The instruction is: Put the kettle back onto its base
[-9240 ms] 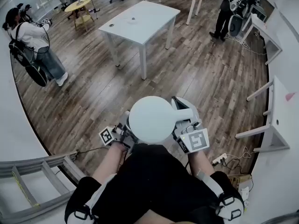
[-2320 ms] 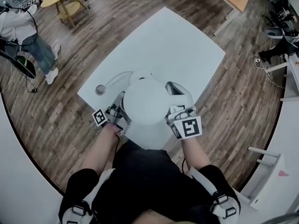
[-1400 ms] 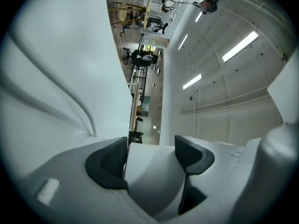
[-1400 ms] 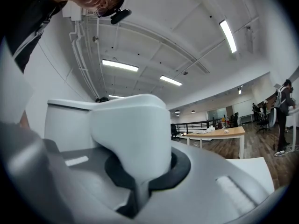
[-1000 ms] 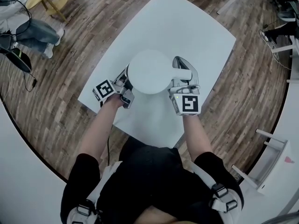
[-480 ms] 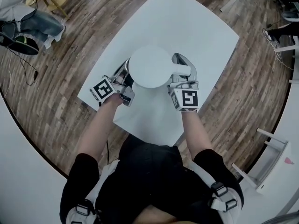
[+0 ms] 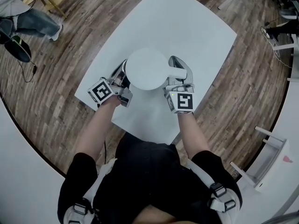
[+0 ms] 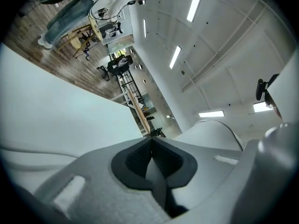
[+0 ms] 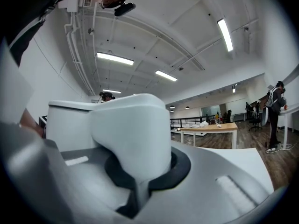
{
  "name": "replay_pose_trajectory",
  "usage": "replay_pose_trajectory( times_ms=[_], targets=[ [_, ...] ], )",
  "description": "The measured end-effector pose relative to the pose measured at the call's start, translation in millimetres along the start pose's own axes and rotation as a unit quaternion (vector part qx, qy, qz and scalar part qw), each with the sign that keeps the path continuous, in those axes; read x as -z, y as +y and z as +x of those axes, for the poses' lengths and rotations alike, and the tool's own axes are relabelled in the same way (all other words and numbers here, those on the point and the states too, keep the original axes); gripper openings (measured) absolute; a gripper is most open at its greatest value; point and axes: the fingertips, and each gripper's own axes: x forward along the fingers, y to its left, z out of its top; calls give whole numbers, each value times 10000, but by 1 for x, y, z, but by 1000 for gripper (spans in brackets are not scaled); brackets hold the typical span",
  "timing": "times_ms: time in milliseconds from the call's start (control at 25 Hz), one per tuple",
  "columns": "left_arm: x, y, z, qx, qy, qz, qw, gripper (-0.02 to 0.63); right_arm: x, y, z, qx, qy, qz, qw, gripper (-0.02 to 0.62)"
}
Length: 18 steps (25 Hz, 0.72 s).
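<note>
The white kettle stands at the near part of the white table, seen from above; its base is hidden beneath it. My right gripper is shut on the kettle's handle. In the right gripper view the handle fills the jaws of the right gripper, with the kettle's body behind it. My left gripper lies against the kettle's left side. Its jaws are shut with nothing between them.
Wooden floor surrounds the table, whose near edge lies just in front of my body. A person's legs show at the top left. White furniture stands at the right. A wooden table and other people are far off.
The kettle has sunk a little towards the table with my right gripper still on its handle. My left gripper's jaws have come together beside the kettle.
</note>
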Motion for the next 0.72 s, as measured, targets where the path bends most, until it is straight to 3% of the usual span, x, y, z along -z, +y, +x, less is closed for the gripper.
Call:
replay_pose_trajectory(
  times_ms=[320, 720],
  targets=[
    [3, 5, -5, -42, -65, -220, 9997, -2, -1, 6, -2, -24, -127, -138, 9998, 5],
    [2, 7, -3, 25, -92, -206, 9997, 0, 3, 3, -1, 88, -54, -166, 9998, -2]
  ],
)
